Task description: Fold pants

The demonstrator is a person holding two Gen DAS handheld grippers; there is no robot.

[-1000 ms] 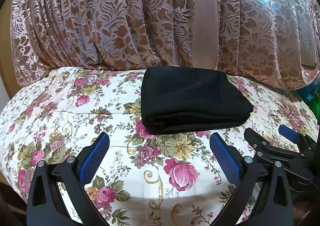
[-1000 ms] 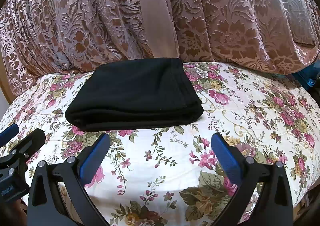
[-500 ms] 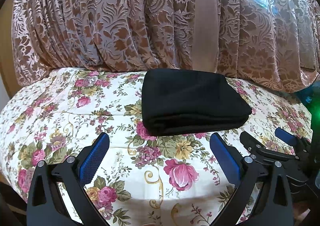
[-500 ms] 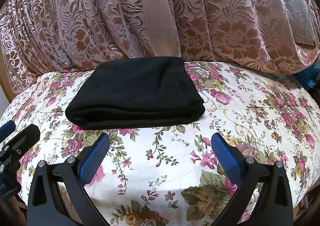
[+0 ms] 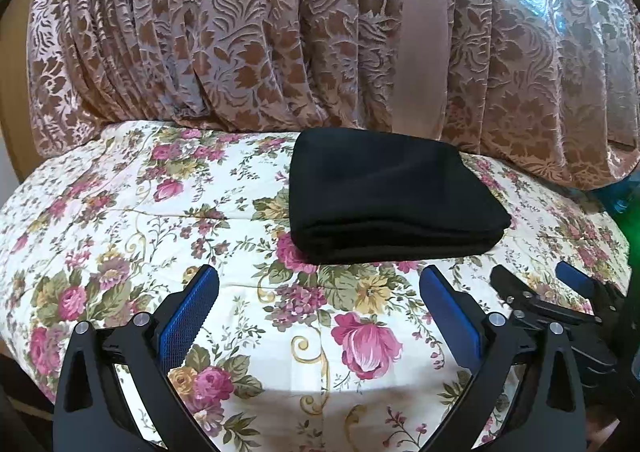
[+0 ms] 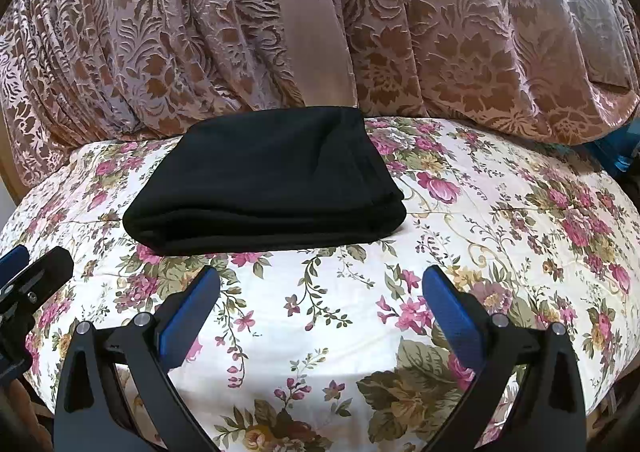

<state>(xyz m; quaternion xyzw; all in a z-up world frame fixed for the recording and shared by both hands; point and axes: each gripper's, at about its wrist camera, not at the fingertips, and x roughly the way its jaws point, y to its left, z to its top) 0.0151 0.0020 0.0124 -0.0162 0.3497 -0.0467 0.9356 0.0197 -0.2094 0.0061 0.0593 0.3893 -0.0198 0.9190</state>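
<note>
Right claw (image 5: 548, 284) slightly farther back.

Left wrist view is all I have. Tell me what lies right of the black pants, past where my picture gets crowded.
Observer: In the right wrist view the floral bedspread runs on bare to the right of the folded black pants; nothing else rests on it there.
Operator: Report my left gripper as the other camera sees it.
Observer: Only part of the left gripper shows at that picture's left edge, short of the pants and not touching them.
Operator: Give me the right gripper's state.
Observer: The right gripper is open and empty, its blue fingers spread over the bedspread, short of the pants' near edge.
</note>
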